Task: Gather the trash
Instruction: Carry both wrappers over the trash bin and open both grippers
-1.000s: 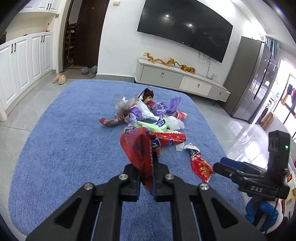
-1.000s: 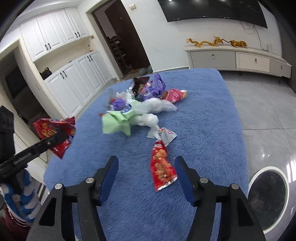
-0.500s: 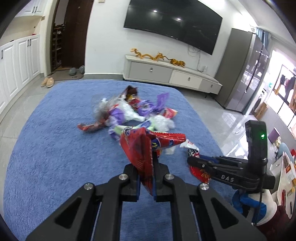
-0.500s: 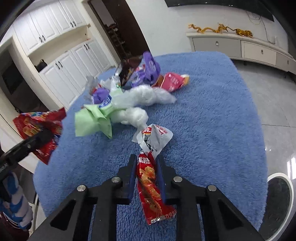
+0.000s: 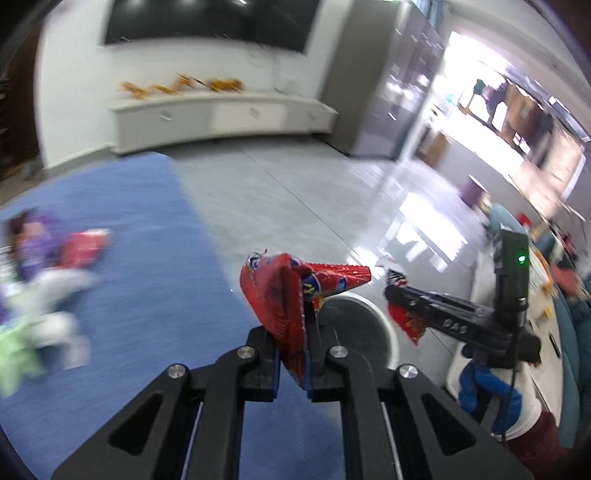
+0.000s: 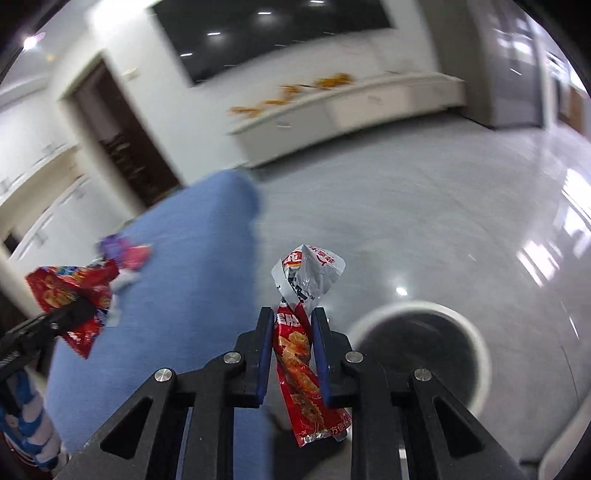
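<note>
**Op:** Wrappers are sitting in both tools. My left gripper (image 5: pixel 291 354) is clamping a crumpled red snack bag (image 5: pixel 280 291), which is standing up out of the closed jaws. My right gripper (image 6: pixel 291 332) is pinching a long red and silver sachet (image 6: pixel 299 354) at its waist, with the silver end sticking up and the red end hanging below the fingers.

**Desk:** What is lying under you?

**Op:** Blue carpet (image 5: pixel 147 288) is filling the 9 o'clock side of the left view, and glossy grey tile floor (image 6: pixel 424 221) is taking over toward 3 o'clock. A round white-rimmed bin (image 6: pixel 421 350) is standing on the tile just beyond the right gripper, at about 3 o'clock of the sachet. In the left view its rim (image 5: pixel 373 314) is showing directly behind the red bag.

**Desk:** And the other litter?

**Op:** The trash pile (image 5: pixel 48 280) is lying on the carpet at 9 o'clock, blurred, so I am only making out purple, white and green scraps.

**Desk:** Room?

**Op:** A dark wall television (image 6: pixel 269 33) is hanging at 12 o'clock above a long white cabinet (image 5: pixel 221 118). A dark doorway (image 6: pixel 122 136) is showing at 10 o'clock in the right view.
</note>
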The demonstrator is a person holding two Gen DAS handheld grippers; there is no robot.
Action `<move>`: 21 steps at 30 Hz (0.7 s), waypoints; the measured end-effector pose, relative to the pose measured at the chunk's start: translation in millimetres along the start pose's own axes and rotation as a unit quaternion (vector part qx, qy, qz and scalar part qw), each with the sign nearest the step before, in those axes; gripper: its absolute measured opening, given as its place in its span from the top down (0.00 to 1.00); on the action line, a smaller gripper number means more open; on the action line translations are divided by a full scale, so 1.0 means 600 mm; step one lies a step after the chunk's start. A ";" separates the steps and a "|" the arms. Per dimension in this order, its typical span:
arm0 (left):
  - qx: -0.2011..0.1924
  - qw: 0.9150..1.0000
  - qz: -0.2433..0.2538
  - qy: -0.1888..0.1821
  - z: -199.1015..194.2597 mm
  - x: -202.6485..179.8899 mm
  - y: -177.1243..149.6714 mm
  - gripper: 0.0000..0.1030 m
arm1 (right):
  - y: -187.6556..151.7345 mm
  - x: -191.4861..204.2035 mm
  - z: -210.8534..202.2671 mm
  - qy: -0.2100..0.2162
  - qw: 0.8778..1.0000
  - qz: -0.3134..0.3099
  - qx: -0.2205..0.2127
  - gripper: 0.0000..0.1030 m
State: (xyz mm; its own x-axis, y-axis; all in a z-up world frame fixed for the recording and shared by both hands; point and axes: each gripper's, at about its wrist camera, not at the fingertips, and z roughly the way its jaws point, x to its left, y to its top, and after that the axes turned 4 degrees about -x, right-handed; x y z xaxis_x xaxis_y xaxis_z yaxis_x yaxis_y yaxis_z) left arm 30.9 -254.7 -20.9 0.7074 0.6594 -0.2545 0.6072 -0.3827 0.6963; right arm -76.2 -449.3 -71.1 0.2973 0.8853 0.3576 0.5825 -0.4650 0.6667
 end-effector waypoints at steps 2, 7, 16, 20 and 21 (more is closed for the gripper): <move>0.023 1.000 0.015 -0.011 0.054 -0.037 0.005 0.91 | -0.012 -0.054 0.012 -0.017 0.999 0.025 0.011 0.79; 0.080 0.995 0.037 -0.039 0.178 -0.104 0.015 0.90 | -0.036 -0.141 0.051 -0.042 0.996 0.070 0.035 0.74; 0.120 0.987 -0.003 -0.104 0.268 -0.148 0.024 0.41 | -0.057 -0.222 0.048 -0.093 0.989 0.110 0.042 0.50; 0.087 0.992 0.010 -0.093 0.223 -0.137 0.035 0.41 | -0.049 -0.209 0.020 -0.104 0.989 0.105 0.029 0.50; 0.071 0.994 0.012 -0.086 0.199 -0.133 0.039 0.41 | -0.046 -0.203 0.012 -0.104 0.989 0.101 0.024 0.50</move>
State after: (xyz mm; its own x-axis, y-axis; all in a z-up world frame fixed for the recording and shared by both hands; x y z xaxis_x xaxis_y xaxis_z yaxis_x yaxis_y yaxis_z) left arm 31.9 -393.4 -64.6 0.7655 0.5341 -0.3586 0.6265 -0.4920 0.6045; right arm -123.2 -544.0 -137.6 0.5576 0.7594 0.3352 0.5293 -0.6363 0.5612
